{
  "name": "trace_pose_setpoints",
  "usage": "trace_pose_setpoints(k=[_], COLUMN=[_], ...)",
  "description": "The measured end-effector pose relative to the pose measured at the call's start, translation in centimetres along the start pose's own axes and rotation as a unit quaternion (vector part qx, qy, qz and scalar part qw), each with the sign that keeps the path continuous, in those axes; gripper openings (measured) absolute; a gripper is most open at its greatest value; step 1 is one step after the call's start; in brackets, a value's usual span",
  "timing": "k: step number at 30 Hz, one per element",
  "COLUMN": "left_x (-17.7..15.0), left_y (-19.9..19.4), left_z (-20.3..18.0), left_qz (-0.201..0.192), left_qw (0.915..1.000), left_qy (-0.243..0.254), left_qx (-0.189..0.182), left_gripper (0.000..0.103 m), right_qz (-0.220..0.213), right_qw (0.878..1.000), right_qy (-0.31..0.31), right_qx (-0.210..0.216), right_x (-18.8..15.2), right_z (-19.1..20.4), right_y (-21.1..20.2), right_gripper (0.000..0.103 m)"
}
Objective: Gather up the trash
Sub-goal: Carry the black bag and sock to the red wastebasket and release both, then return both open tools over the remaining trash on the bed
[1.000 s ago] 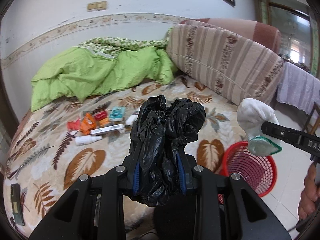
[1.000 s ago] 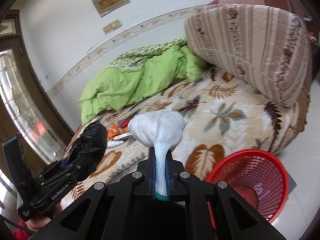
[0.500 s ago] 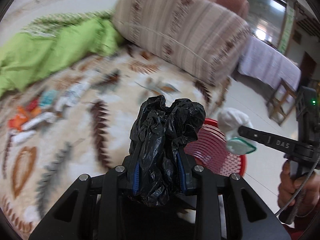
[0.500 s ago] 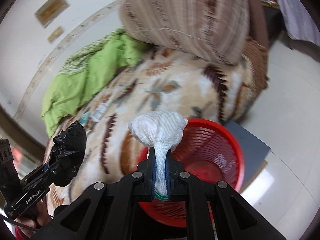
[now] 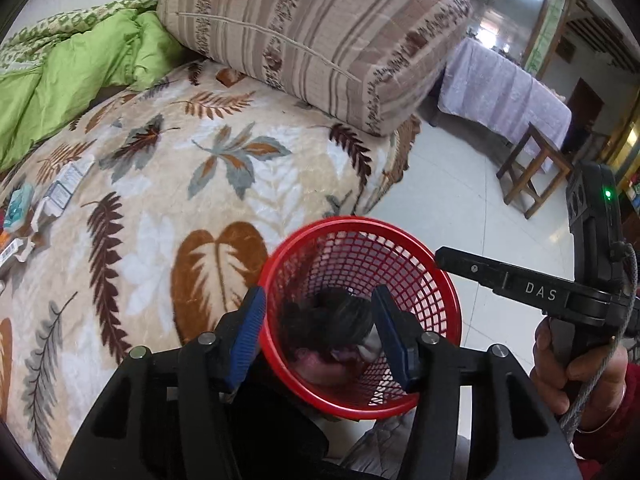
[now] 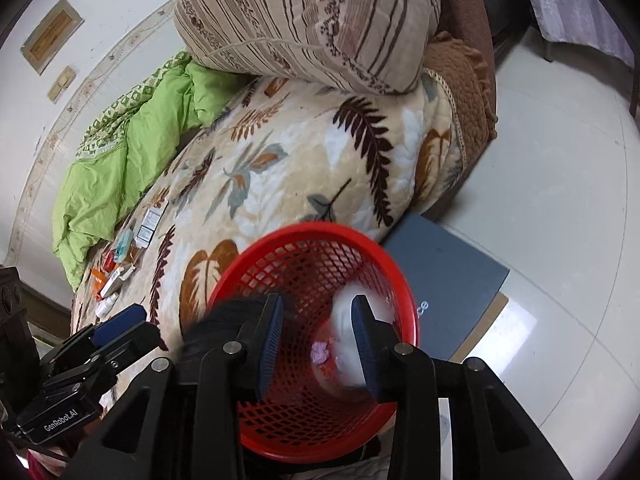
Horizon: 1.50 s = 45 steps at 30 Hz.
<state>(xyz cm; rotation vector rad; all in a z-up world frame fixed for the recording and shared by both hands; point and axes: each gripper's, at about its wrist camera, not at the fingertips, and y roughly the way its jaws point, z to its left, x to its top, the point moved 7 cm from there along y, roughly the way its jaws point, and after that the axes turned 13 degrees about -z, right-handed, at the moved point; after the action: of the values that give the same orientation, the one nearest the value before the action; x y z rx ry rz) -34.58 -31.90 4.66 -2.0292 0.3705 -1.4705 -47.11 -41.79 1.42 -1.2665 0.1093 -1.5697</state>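
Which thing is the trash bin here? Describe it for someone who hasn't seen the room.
Find the bed with the leaf-print blanket and the big striped cushion. On the pale tiled floor at the bed's near corner stands a round red basket with mesh walls. Nothing else nearby is red, round and open-topped.

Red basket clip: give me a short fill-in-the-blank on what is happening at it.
1. The basket stands on the ____ beside the bed.
2. The black bag lies ____ the basket.
3. The left gripper has ____ between its pads.
4. The blurred white bundle is falling from the ____ gripper.

Missing: floor; inside; nothing; right
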Motion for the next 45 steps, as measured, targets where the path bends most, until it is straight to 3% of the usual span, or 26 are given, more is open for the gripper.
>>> trace_pose_setpoints(k=[6, 10, 17, 25, 30, 36, 42, 45], left_x=[0.9, 0.9, 0.2, -2.2, -4.3, -6.5, -7.6, -7.9], left_y=[-2.0, -4.3, -8.0, -13.2, -16.3, -19.7, -21.5, -21.6], left_z=[2.7, 5.8, 12.3, 20.6, 26.0, 31.9, 35.5, 36.9], left_qz=[-0.020, -0.040, -0.060, -0.085, -0.095, -0.103, -0.103, -0.099], left_qw=[0.9994, 0.9970, 0.9894, 0.9710, 0.9522, 0.9227, 0.9076, 0.9068], left_qy=[-0.016, -0.019, -0.057, -0.127, -0.183, -0.251, -0.274, -0.277], left_qx=[0.025, 0.063, 0.119, 0.184, 0.226, 0.274, 0.301, 0.302], left_gripper=[0.054, 0.057, 0.057, 0.057, 0.057, 0.057, 0.057, 0.057], right_qz=[-0.005, -0.001, 0.024, 0.061, 0.062, 0.055, 0.043, 0.051], right_qw=[1.000, 0.999, 0.989, 0.965, 0.933, 0.877, 0.826, 0.801], right_qy=[-0.012, -0.023, -0.089, -0.186, -0.292, -0.417, -0.512, -0.551], right_qx=[0.016, 0.046, 0.115, 0.173, 0.203, 0.231, 0.233, 0.230], right_x=[1.1, 1.4, 0.0, -3.7, -5.9, -8.3, -10.6, -11.9], right_z=[1.9, 5.3, 14.7, 25.3, 31.6, 38.8, 44.1, 45.5], right_y=[0.8, 1.8, 4.2, 7.5, 9.8, 14.1, 19.5, 22.1], right_gripper=[0.037, 0.039, 0.042, 0.042, 0.042, 0.041, 0.041, 0.041])
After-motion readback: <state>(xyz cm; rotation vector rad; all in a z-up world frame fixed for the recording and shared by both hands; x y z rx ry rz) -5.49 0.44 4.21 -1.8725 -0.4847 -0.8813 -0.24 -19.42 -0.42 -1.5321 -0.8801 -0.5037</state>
